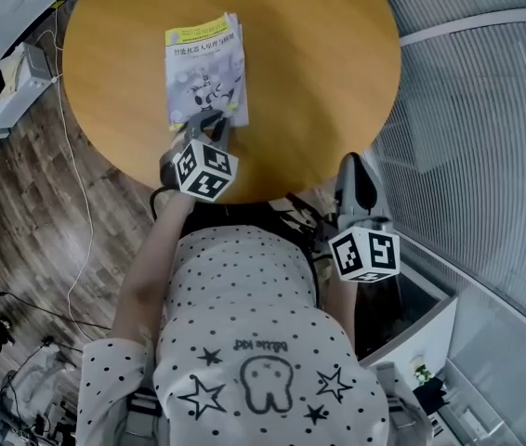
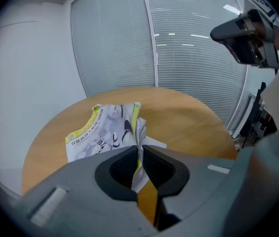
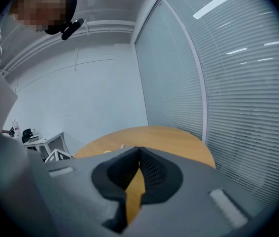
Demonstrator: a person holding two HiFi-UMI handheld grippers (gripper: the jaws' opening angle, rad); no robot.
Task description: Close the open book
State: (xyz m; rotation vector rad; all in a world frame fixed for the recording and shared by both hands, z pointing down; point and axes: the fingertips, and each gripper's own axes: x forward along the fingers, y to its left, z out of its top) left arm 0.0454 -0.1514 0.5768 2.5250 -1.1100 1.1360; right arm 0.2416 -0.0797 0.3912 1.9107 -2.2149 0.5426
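Left gripper (image 2: 139, 151) jaws narrow, pinched on book (image 2: 100, 132) edge — right gripper (image 3: 138, 151) closed, empty.

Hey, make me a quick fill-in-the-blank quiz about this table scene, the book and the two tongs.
1. The grey-and-yellow paperback book lies on a ____ wooden table.
2. The left tongs are shut on the ____.
3. The right tongs are shut and hold ____.

Missing words: round; book; nothing
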